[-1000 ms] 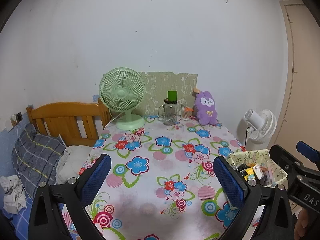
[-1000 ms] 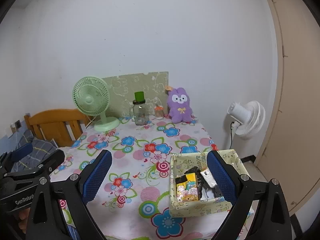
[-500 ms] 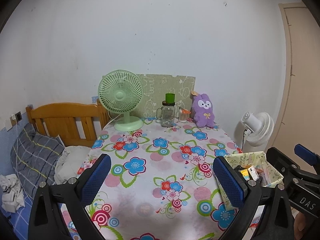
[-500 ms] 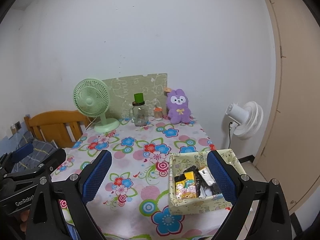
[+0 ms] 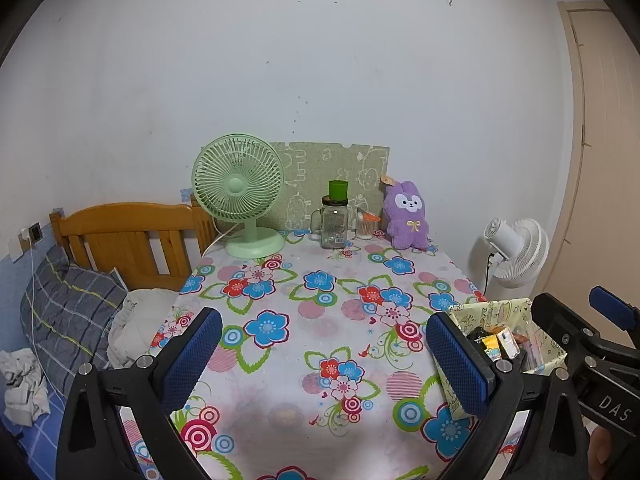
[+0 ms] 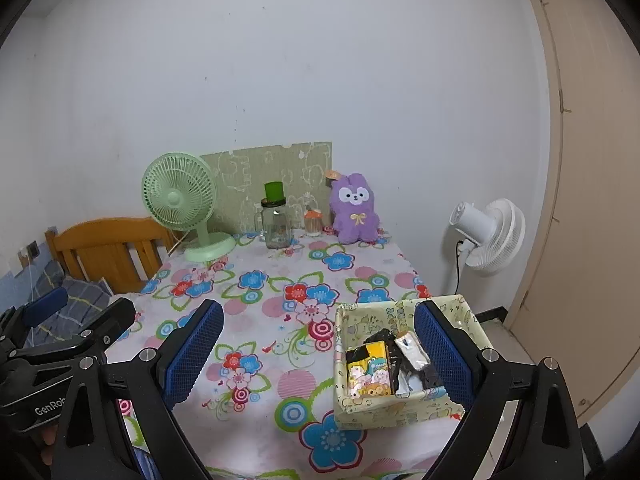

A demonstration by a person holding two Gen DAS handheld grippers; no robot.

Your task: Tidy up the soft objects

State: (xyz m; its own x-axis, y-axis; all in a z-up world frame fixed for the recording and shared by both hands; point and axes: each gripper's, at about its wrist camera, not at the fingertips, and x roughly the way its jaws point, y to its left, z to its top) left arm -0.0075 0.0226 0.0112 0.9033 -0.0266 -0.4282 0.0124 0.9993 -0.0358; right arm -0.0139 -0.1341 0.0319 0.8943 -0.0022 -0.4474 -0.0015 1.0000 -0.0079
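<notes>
Right wrist view: storage box (image 6: 404,394) contents fully visible, half hidden from left. Purple plush (image 6: 355,210) upright at far table edge beside jar (image 6: 276,224), green fan (image 6: 180,208). Left gripper (image 5: 324,364), right gripper (image 6: 320,356) both spread, empty.

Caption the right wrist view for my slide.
Open right gripper hovering above floral table, fabric box of packets near its right finger, purple plush rabbit by the wall.

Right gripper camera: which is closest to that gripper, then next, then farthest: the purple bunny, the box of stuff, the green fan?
1. Box, nearest, between the right gripper's fingers, right side.
2. Green fan, far left. Close call with bunny.
3. Purple bunny, back by the wall.
</notes>
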